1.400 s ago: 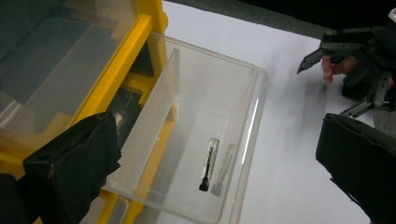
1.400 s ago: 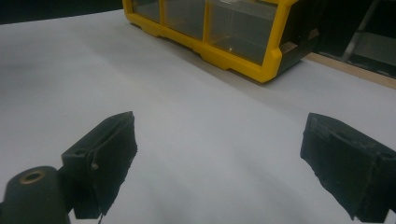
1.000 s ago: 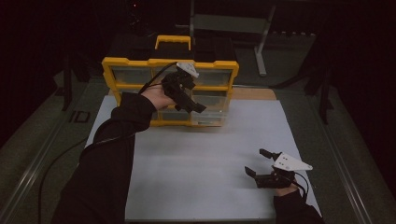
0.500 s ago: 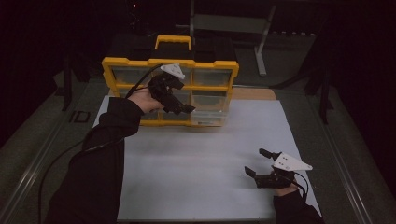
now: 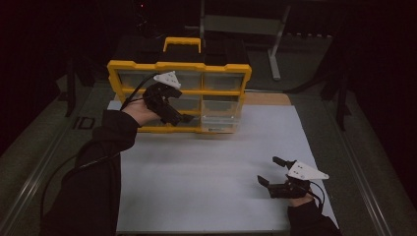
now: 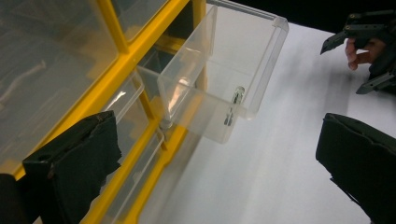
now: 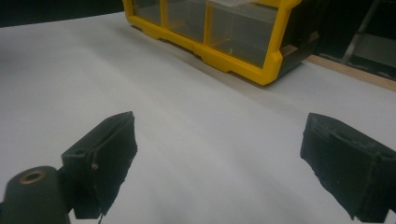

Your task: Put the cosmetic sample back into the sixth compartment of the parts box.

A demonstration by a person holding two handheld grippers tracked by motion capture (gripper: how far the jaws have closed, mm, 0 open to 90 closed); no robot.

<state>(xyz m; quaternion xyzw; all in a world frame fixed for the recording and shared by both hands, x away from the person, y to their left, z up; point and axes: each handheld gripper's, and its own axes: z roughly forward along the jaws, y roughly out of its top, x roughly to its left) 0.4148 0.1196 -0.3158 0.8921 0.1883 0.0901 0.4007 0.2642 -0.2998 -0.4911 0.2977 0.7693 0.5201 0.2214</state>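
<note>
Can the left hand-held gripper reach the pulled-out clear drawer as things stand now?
Probably yes. The left hand-held gripper hangs open right in front of the yellow organizer, and nothing lies between its jaws and the pulled-out clear drawer.

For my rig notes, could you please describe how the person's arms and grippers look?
Both are black two-jaw grippers: left gripper, right gripper. Each carries a light grey three-cornered plate and a black trailing cable, with thick dark padded jaws. The person wears black long sleeves.
</note>
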